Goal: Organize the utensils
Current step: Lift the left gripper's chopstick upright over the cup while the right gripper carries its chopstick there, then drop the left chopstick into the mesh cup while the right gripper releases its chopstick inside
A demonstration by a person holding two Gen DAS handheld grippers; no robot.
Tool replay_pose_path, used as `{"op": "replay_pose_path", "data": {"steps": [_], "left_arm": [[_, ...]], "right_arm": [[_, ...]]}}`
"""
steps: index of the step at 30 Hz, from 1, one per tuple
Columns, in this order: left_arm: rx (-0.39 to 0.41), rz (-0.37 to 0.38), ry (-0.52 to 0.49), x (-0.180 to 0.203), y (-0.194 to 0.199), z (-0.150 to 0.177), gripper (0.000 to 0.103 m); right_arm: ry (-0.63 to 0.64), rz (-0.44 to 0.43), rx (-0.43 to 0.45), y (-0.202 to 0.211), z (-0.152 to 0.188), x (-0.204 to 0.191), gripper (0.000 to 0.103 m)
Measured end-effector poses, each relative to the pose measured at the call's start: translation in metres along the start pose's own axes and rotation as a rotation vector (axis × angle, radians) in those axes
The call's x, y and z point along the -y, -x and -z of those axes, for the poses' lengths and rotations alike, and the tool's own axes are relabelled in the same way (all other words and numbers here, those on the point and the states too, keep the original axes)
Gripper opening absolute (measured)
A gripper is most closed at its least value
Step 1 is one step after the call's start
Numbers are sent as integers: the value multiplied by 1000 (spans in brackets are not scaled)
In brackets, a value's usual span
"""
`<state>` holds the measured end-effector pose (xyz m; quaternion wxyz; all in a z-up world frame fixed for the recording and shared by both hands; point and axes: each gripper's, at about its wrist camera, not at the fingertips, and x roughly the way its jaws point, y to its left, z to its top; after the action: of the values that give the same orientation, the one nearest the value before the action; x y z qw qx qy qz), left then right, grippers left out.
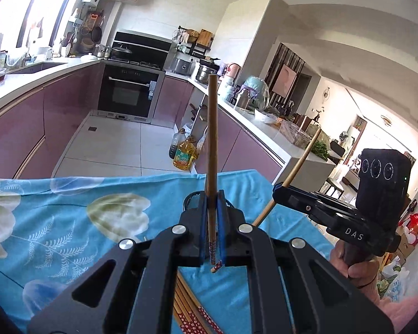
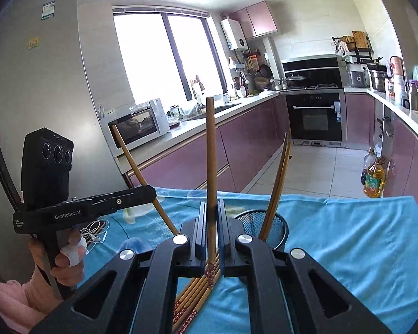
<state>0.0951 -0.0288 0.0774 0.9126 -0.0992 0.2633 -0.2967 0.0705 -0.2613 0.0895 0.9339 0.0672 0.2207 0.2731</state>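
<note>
1. Currently, a single wooden chopstick (image 1: pixel 212 150) is clamped between the closed fingers of the left gripper (image 1: pixel 212 194), its long axis running straight forward and upward from the jaws, plain tip far from the camera and patterned red end (image 1: pixel 214 253) toward it
2. Likewise, a second chopstick (image 2: pixel 210 150) is pinched by the shut right gripper (image 2: pixel 211 204), pointed forward and up along the fingers, with its patterned end low behind the pads
3. From the right wrist view, the left gripper's chopstick is seen slanting up and to the left out of the tool, which is held by a hand (image 2: pixel 67 261) with a bandaged finger
4. From the left wrist view, the right gripper (image 1: pixel 278 192) is seen at the right, its chopstick (image 1: pixel 303 156) tilted up and to the right
5. A black mesh holder (image 2: pixel 276 222) is stood on the blue floral cloth (image 2: pixel 348 236) just ahead of the right gripper; a few chopsticks (image 2: pixel 278 178) are leaned in it, tips up and tilted right
6. More chopsticks (image 2: pixel 197 289) are laid flat on the cloth beneath the grippers, roughly side by side, patterned ends nearest the camera
7. White earphones (image 2: pixel 93 232) are left on the cloth near the left hand
</note>
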Motion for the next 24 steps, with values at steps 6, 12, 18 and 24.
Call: {"op": "replay_pose_path", "data": {"steps": [6,12,18,24], "left_arm": [[44,-4,-32,12,-6,-30,7],[51,-36,-75,24,-17,-46,7],[-21,-78,-122,28,-43,-41,7],[-122,-98,-137,23,-71,-27,7]], "right_arm": [[9,27,58,4,-25,7,6],[-4,68,84,0,-37,19,6],[-13,93,29,-18,-30,29,6],[-43,99,-63,-42,-17,40,6]]}}
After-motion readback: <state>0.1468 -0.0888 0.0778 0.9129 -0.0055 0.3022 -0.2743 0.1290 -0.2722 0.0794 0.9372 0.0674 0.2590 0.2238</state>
